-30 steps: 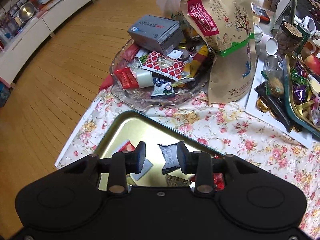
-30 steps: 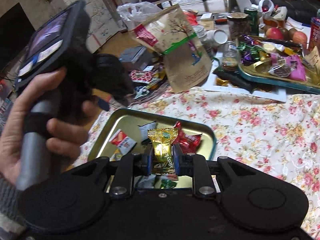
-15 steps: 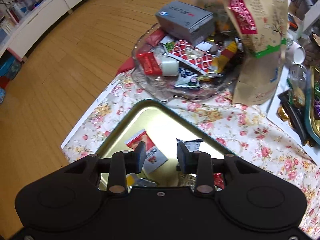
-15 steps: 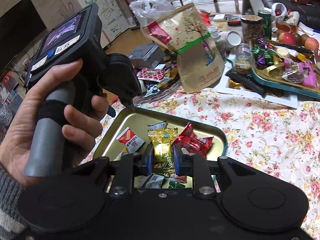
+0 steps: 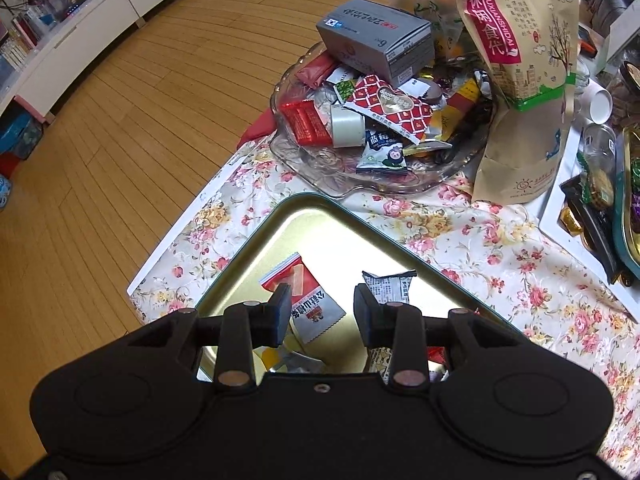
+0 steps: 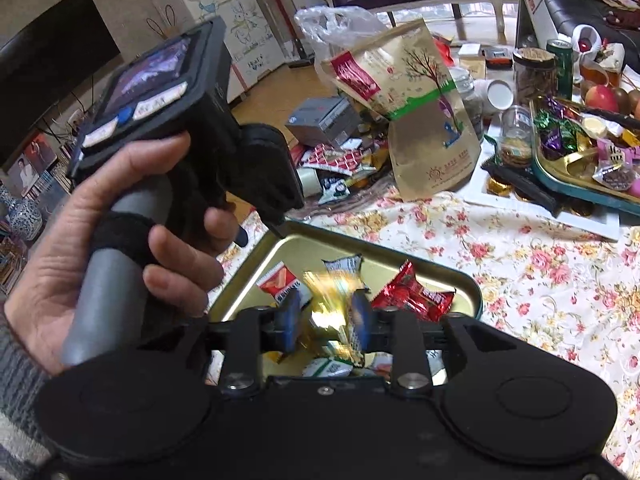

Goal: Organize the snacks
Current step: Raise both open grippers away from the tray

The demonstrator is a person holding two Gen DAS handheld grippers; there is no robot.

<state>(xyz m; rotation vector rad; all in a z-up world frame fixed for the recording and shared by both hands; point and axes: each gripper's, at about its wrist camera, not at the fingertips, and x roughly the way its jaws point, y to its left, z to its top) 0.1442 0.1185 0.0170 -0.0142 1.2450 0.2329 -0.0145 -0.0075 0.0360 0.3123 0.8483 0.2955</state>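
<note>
Two claws hover over the gold tray (image 5: pixel 256 240): the right claw (image 6: pixel 326 316), nearer, stands narrowly parted around a blurred gold candy (image 6: pixel 334 312) directly above it, while the left claw (image 5: pixel 322 312) gapes wide and empty.

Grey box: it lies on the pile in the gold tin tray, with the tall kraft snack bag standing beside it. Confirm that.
Not the gold tin tray. The left wrist view shows the grey box lying on the pile in the glass dish; the tall kraft snack bag does stand beside it.
</note>
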